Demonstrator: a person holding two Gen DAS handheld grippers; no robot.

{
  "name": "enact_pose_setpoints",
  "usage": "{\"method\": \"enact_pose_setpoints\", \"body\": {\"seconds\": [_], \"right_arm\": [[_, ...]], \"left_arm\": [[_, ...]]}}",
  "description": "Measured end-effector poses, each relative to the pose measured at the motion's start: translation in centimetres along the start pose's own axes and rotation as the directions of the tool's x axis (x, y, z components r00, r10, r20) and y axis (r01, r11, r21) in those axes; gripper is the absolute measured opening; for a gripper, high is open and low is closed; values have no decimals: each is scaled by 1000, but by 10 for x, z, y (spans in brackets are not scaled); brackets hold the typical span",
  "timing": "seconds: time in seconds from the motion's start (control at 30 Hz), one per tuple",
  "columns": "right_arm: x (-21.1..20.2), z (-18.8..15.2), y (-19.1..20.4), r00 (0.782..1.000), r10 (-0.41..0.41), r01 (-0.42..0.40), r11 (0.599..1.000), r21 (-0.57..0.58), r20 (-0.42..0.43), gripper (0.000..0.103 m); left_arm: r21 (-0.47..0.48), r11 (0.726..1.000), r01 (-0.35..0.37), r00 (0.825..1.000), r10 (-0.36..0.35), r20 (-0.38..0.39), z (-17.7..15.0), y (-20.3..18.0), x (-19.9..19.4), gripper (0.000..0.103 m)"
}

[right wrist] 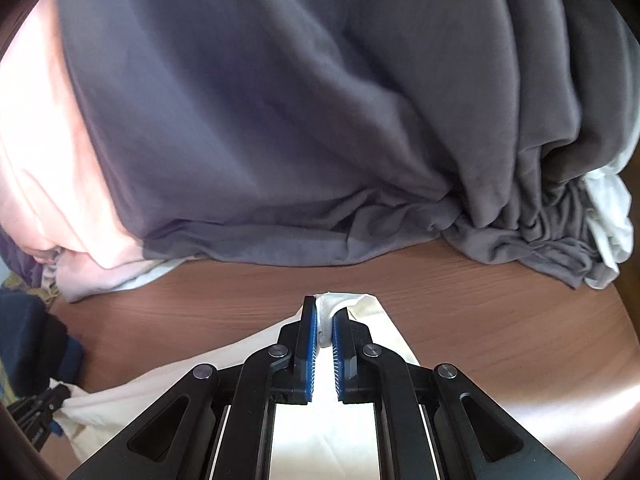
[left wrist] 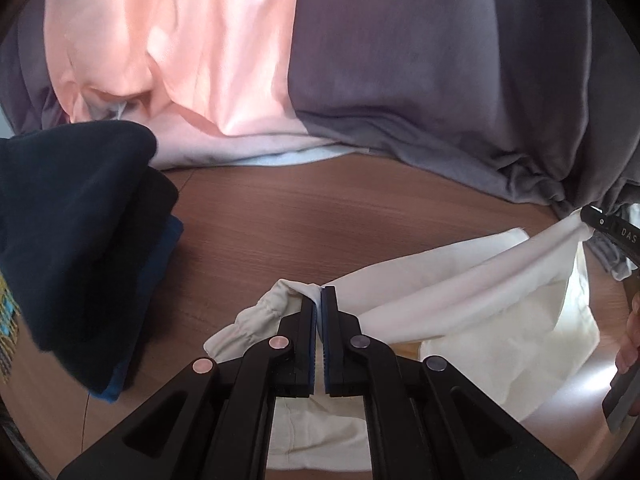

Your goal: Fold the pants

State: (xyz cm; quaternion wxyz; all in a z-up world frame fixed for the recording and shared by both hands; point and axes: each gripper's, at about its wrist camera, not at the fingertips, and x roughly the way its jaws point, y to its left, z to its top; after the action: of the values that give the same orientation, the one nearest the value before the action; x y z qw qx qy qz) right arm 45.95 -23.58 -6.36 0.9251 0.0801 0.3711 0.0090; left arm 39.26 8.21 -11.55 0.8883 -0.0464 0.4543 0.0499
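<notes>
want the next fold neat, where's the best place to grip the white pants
At the edge, as now: the left gripper pinches the gathered waistband end of the white pants, the right gripper another bunched edge. Come from the near side, low along the table; the pile blocks the far side.

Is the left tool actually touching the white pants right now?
Touching. The left wrist view shows the left tool shut on a pinched fold of the white pants, with cloth bunched against both pads.

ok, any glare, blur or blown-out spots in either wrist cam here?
Left wrist: strong fisheye bending; sunlit peach cloth nearly washed out; bright glare patch on the wooden table; dark folded garment is soft at the edge. Right wrist: white pants blown out between the fingers; glare on the table's right rim.
</notes>
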Motion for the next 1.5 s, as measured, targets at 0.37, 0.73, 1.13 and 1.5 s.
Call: {"method": "enact_pose_setpoints", "body": {"seconds": [0.37, 0.73, 1.13, 1.5], "right_arm": [[52, -3, 2, 998, -55, 56, 998, 21, -42, 33], [-8, -23, 6, 990, -129, 129, 992, 12, 62, 53], [-42, -101, 13, 957, -278, 287, 947, -144, 78, 64], [-33, -121, -35, 969, -245, 246, 969, 11, -4, 64]], "left_arm": [[85, 995, -43, 995, 35, 96, 0, -4, -16, 71], [196, 966, -168, 968, 123, 220, -30, 8, -64, 81], [163, 977, -138, 984, 115, 139, -72, 22, -40, 80], [251, 964, -83, 993, 58, 103, -78, -17, -20, 80]]}}
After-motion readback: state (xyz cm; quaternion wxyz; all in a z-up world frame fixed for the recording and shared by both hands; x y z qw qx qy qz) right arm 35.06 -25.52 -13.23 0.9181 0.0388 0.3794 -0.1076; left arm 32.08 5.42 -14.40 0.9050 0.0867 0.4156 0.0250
